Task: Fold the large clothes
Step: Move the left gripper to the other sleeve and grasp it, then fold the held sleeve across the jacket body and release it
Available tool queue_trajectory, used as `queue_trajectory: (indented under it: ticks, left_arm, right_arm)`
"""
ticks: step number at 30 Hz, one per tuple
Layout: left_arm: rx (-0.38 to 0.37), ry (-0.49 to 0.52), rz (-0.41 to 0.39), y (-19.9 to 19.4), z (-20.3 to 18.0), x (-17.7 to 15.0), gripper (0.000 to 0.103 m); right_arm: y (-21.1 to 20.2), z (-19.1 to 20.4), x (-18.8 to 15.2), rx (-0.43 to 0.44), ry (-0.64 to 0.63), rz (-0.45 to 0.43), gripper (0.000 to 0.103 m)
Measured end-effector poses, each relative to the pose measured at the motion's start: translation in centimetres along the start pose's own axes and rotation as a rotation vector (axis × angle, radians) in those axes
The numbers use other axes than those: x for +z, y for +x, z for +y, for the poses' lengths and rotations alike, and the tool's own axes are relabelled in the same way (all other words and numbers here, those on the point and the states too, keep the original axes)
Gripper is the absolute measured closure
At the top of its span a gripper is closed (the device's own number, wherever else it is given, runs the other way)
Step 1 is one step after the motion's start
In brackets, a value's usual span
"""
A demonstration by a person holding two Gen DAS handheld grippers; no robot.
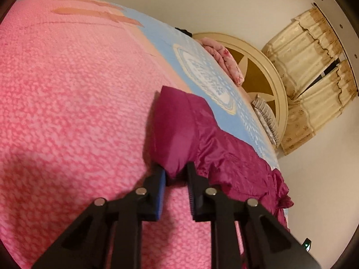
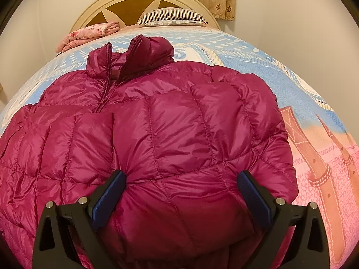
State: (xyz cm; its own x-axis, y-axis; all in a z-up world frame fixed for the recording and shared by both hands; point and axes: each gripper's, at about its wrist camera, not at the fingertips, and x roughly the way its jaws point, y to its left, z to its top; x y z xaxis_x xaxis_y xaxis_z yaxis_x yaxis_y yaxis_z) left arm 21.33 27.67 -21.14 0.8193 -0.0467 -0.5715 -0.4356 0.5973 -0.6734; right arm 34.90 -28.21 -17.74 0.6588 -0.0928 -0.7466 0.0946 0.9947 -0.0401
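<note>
Left wrist view, nearest the lens: the left gripper (image 1: 176, 170) has its jaws narrowed onto a corner of the magenta down jacket (image 1: 179, 134), the fabric pinched between the blue pads, and that corner is raised off the pink bedspread (image 1: 67, 89). Only this view shows the grasp; from here the jacket appears as a thin edge trailing to the right along the bed. Beyond it lie the blue printed part of the spread, a folded pink blanket (image 1: 226, 60) and a striped pillow (image 1: 267, 118) against the cream headboard (image 1: 269, 71), with the beige curtains (image 1: 314, 67) on the wall behind. Right wrist view, nearest the lens: the right gripper (image 2: 181, 179) has its jaws spread wide, one finger on each side of a puffed section at the jacket's near hem, pads touching or just beside the fabric without closing on it. Only this view shows the jacket whole: it lies flat on the bed, quilted, the right-hand side folded inward across the body, the collar (image 2: 130, 53) standing open at the far end with the zipper partly undone. Farther off sit the blanket, pillow, headboard and curtains.
</note>
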Motion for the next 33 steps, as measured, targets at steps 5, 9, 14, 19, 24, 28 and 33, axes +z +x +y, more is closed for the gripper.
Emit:
queue_trajectory:
  ticks: [5,9,14,19,24,28,33]
  left_arm:
    - [-0.005,0.068,-0.089,-3.3,-0.8,0.6,0.091]
    - [-0.040,0.196,-0.178,-5.6,-4.9,1.7,0.092]
    - [-0.089,0.355,-0.247,-6.9,-10.6,2.4,0.093]
    - [-0.191,0.494,-0.290,-8.9,-16.8,1.5,0.093]
    - [-0.264,0.596,-0.252,-8.5,-21.8,0.0,0.095]
    - [-0.322,0.677,-0.225,-8.1,-25.2,-1.9,0.095]
    - [-0.341,0.715,-0.188,-8.1,-27.3,-4.1,0.094]
  right_arm:
    - [-0.1,0.0,0.0,0.003,0.002,-0.002,0.003]
    - [0.0,0.0,0.0,-0.002,-0.002,-0.001,0.003]
    - [0.0,0.0,0.0,-0.002,-0.003,-0.001,0.003]
    - [-0.1,0.0,0.0,0.000,-0.002,0.000,0.003]
    - [-0.3,-0.6,0.6,0.065,0.028,0.029,0.003]
    - [-2.9,-1.3,1.4,0.174,0.041,0.046,0.003]
    - [-6.6,-2.4,1.7,0.229,0.063,-0.040,0.003]
